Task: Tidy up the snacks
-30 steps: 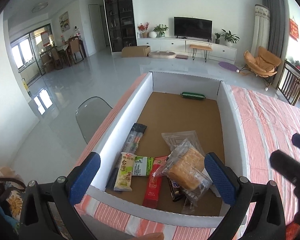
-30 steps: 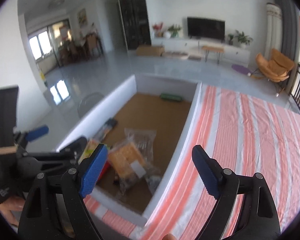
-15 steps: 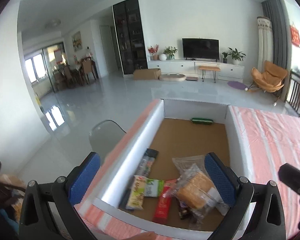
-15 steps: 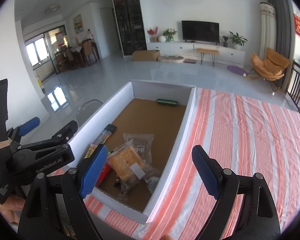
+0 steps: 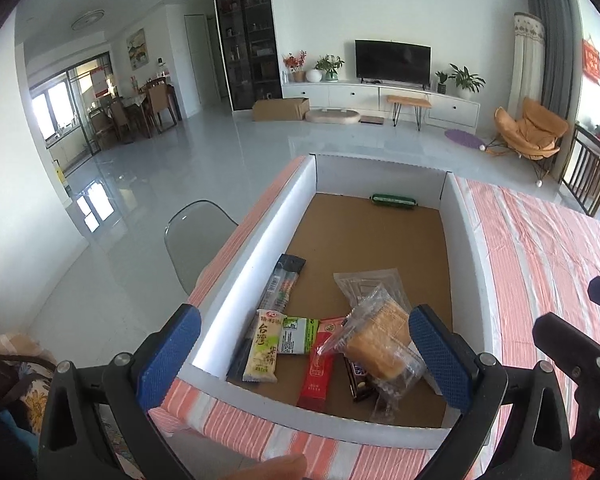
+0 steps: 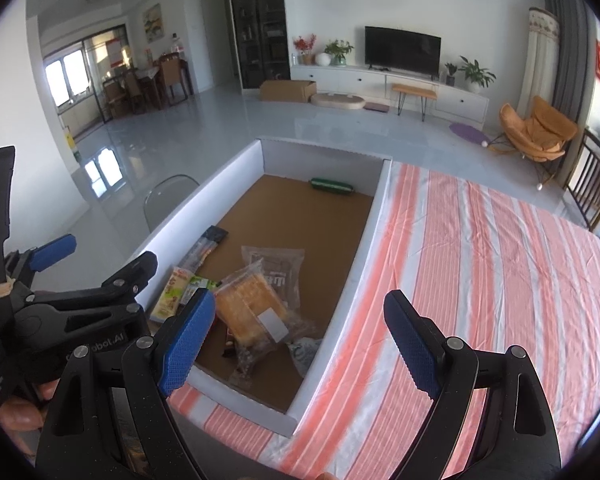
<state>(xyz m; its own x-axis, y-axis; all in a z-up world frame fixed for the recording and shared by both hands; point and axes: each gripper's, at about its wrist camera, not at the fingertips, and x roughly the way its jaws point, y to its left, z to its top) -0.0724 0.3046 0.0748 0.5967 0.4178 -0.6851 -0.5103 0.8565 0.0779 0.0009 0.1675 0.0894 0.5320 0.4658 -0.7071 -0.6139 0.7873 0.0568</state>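
Observation:
A white-walled box [image 5: 260, 236] with a brown floor sits on the striped tablecloth; it also shows in the right wrist view [image 6: 374, 216]. Several snack packets lie heaped at its near end: a bagged orange cake [image 5: 380, 340] [image 6: 252, 304], a yellow-green packet [image 5: 265, 346], a red stick pack [image 5: 318, 372], a dark slim pack [image 5: 282, 282] and a clear bag [image 5: 370, 284]. A green packet [image 5: 394, 201] [image 6: 332, 186] lies alone at the far end. My left gripper [image 5: 300, 360] is open and empty above the near end. My right gripper [image 6: 300, 342] is open and empty over the box's right wall.
The striped red and white tablecloth [image 6: 480, 260] spreads to the right of the box. A clear chair [image 5: 196, 228] stands left of the table. A living room with a TV [image 5: 392, 60] and an orange armchair [image 5: 532, 132] lies beyond.
Both grippers have drawn back and risen a little, so the box looks smaller and lower in both views. The snacks have not moved. Both grippers stay open.

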